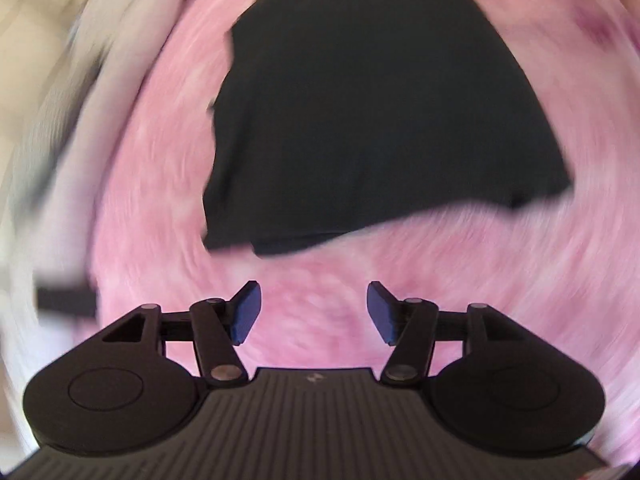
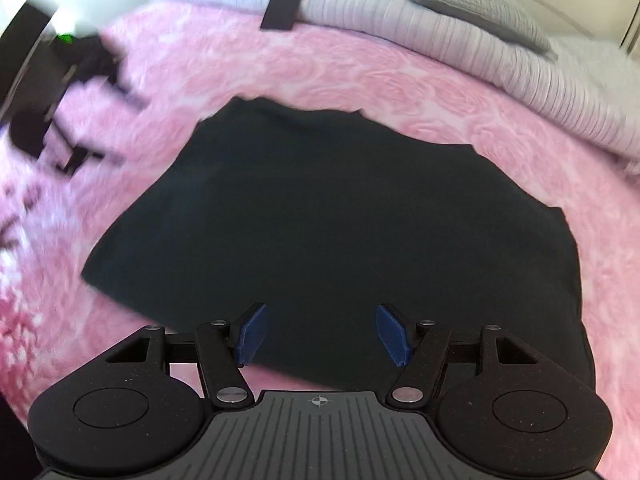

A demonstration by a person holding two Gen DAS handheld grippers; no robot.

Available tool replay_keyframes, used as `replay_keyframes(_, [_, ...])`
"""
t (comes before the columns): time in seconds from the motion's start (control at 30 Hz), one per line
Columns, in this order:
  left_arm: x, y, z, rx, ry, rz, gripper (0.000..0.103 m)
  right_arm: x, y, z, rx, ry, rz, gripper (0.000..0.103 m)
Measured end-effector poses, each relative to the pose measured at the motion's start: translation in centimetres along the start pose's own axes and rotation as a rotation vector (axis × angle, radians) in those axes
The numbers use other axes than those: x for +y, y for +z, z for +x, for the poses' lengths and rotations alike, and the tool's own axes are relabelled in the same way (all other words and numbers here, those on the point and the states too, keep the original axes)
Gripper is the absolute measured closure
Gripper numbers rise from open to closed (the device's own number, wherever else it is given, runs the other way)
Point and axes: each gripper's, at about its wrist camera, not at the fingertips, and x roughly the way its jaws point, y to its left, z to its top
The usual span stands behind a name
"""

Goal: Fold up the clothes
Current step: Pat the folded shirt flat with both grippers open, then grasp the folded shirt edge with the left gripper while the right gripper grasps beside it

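A black garment lies flat and partly folded on a pink fluffy blanket. It also shows in the right wrist view. My left gripper is open and empty, hovering over the pink blanket just short of the garment's near edge. My right gripper is open and empty, right above the garment's near edge. The left gripper shows blurred in the right wrist view, at the far left beyond the garment.
A white ribbed duvet and pillow lie along the far side of the pink blanket. A small black flat object rests on the duvet's edge. The left wrist view is motion-blurred.
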Motion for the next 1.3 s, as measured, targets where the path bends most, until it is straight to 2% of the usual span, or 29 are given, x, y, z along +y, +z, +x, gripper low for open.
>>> replay_keyframes(0.03, [0.1, -0.7, 0.2, -0.025, 0.008, 0.051, 0.049, 1.9, -0.3, 0.2, 0.017, -0.022, 0.027, 0.026])
replay_keyframes(0.13, [0.4, -2.2, 0.9, -0.091, 0.015, 0.183, 0.048, 6.4, -0.1, 0.6, 0.071, -0.043, 0.111, 0.025])
replay_keyframes(0.27, [0.2, -3.1, 2.1, -0.153, 0.034, 0.278, 0.048, 10.7, 0.8, 0.6, 0.072, -0.07, 0.124, 0.025])
replay_keyframes(0.47, [-0.4, -4.4, 5.3, -0.247, 0.087, 0.522, 0.048, 15.7, 1.8, 1.8, 0.062, -0.157, 0.013, 0.025])
replay_keyframes(0.67, [0.3, -4.1, 7.5, -0.326, 0.098, 0.643, 0.046, 19.3, 1.8, 4.0, 0.057, -0.22, -0.088, 0.025])
replay_keyframes(0.83, [0.6, -3.0, 9.2, -0.377, 0.131, 0.697, 0.046, 21.1, 1.8, 6.5, 0.083, -0.29, -0.164, 0.025])
replay_keyframes(0.93, [0.8, -2.4, 9.8, -0.4, 0.143, 0.696, 0.05, 22.8, 1.6, 7.8, 0.061, -0.341, -0.275, 0.025])
replay_keyframes(1.0, [1.0, -2.1, 10.1, -0.388, 0.125, 0.673, 0.072, 23.8, 1.0, 8.3, 0.031, -0.375, -0.389, 0.025])
replay_keyframes(1.07, [0.9, -2.2, 9.9, -0.378, 0.116, 0.662, 0.08, 23.6, 0.5, 8.3, 0.007, -0.39, -0.406, 0.026])
replay_keyframes(1.3, [1.1, -1.9, 9.8, -0.37, 0.099, 0.61, 0.091, 22.1, 0.0, 8.7, 0.009, -0.481, -0.456, 0.026])
